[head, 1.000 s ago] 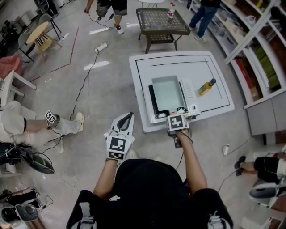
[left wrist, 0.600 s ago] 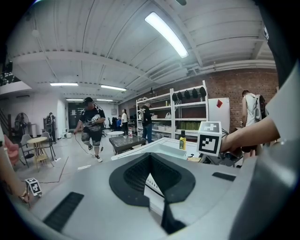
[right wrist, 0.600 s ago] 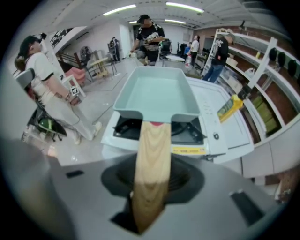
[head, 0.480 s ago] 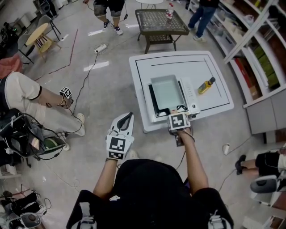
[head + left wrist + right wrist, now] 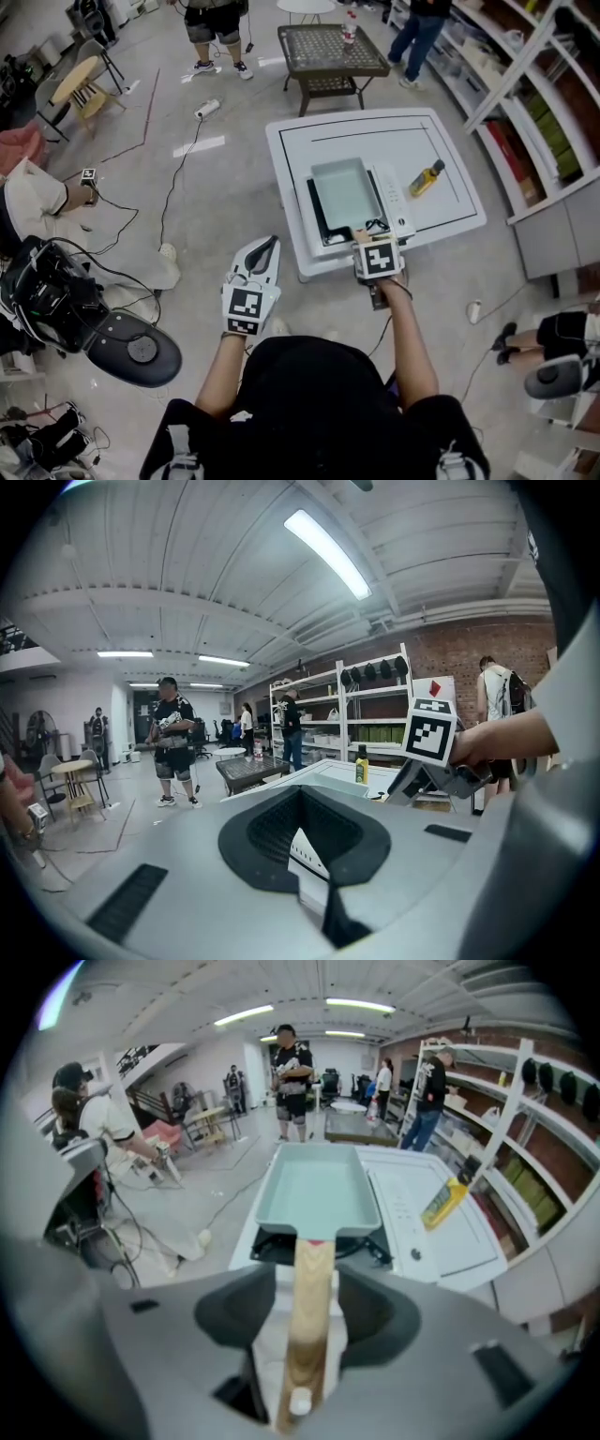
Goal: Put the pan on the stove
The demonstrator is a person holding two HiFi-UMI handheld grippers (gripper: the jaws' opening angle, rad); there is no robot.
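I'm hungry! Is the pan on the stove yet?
Done: the pan sits on the stove. In hand: the right gripper's fingers have just been opening, and the handle lies loose between them. Left to do: probably only pulling the gripper away.

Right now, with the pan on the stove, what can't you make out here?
Stove surface: head view, the pan covers it; only a black edge shows.
Pan handle: head view, mostly hidden under the right gripper, whose jaws have just been opening around it.
Yellow bottle label: too small in every view.
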